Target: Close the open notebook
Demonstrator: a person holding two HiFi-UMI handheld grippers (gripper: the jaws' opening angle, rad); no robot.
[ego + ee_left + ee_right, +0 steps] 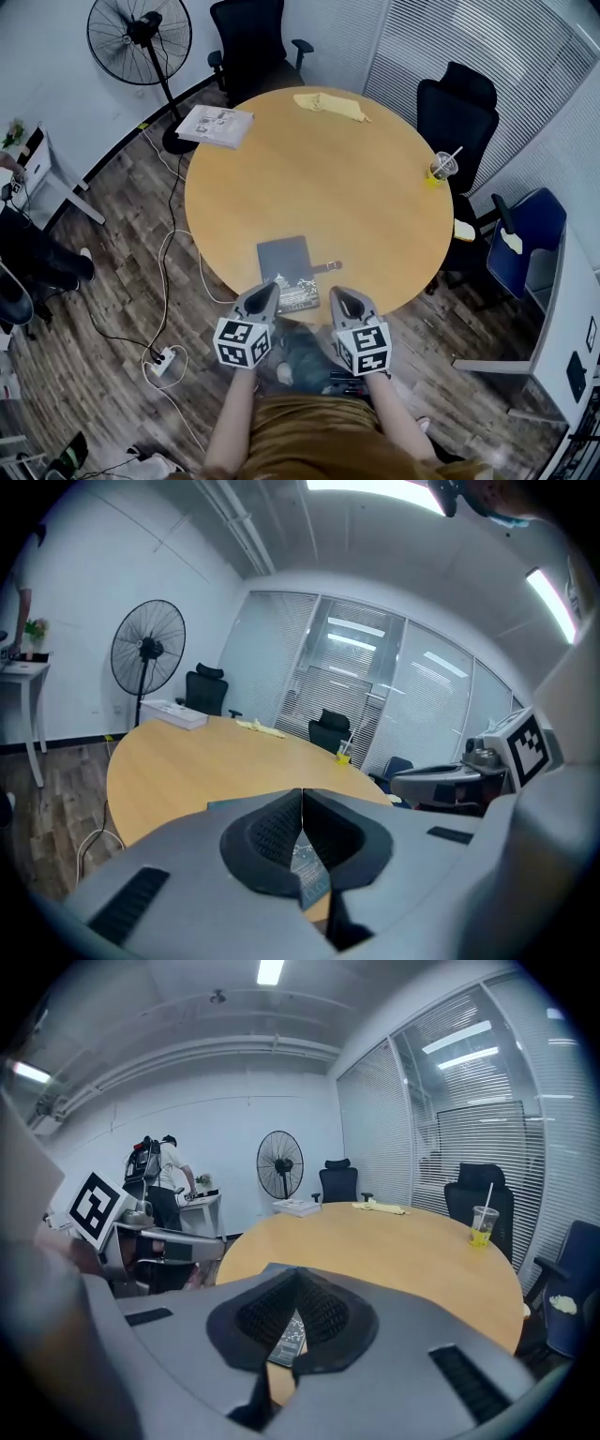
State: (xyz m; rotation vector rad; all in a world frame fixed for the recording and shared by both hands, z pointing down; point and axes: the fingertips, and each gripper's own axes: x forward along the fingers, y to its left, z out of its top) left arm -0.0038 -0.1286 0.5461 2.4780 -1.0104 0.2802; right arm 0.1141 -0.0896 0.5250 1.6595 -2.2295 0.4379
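The left gripper [266, 294] and right gripper [348, 300] are held empty, jaws together, beside the notebook [284, 261], probably because its cover lies flat.

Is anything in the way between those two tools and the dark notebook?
Nothing visible. The left tool and right tool are right at the near end of the notebook; the cup and yellow cloth lie far across the table.

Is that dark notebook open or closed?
Closed: the notebook lies flat on the table showing only its dark cover, no pages; its strap sticks out to the side.
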